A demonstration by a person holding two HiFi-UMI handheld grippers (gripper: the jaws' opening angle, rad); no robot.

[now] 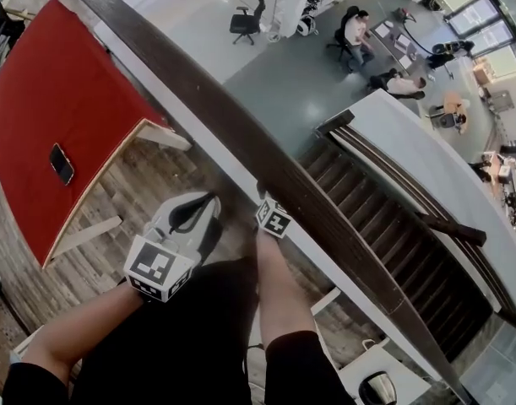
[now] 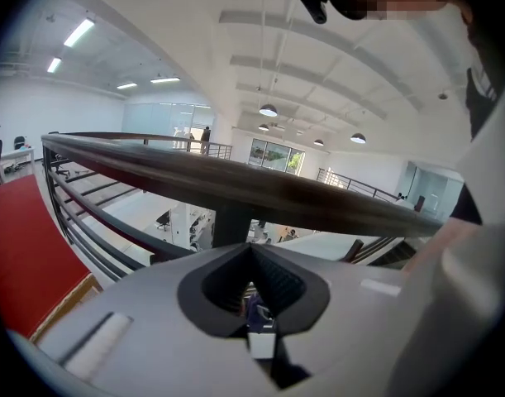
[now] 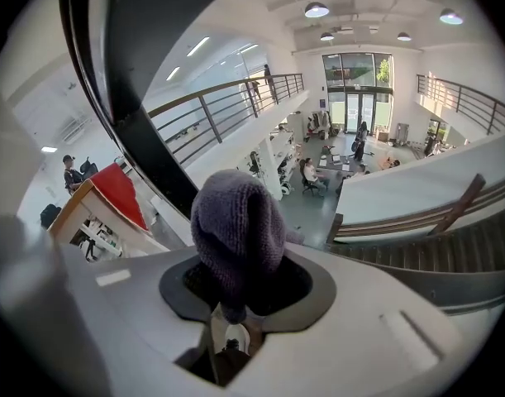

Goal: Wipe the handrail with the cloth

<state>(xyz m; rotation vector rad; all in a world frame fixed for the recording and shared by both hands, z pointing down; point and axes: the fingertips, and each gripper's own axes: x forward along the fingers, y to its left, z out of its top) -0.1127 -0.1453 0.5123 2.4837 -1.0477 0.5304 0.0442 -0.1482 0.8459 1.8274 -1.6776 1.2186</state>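
The cloth [image 3: 235, 230] is a small purple knitted piece, soft and light. It will fold and bunch under pressure, not hold a shape, and its knit should drag well on the rail. It is best held by a bunched edge, so that a loose pad stands clear of the jaws to meet the wood. It is held that way now: the right gripper [image 1: 271, 214] has its jaws closed on the lower part of the cloth, and a rounded hump sticks out ahead of them. The cloth sits just beside the near side of the handrail [image 1: 241, 133]; I cannot tell whether it touches.

The handrail is a dark, smooth, rigid bar that runs from far left to near right. It looks fixed and needs no holding.

The left gripper [image 2: 252, 251] hangs lower, to the left of the right one and apart from the rail. Its jaws are together with nothing between them.

By count:
- one cloth
- one handrail within reach
- two grippers
- one red desk [image 1: 46, 125] at the left
- one phone [image 1: 62, 164] on the desk
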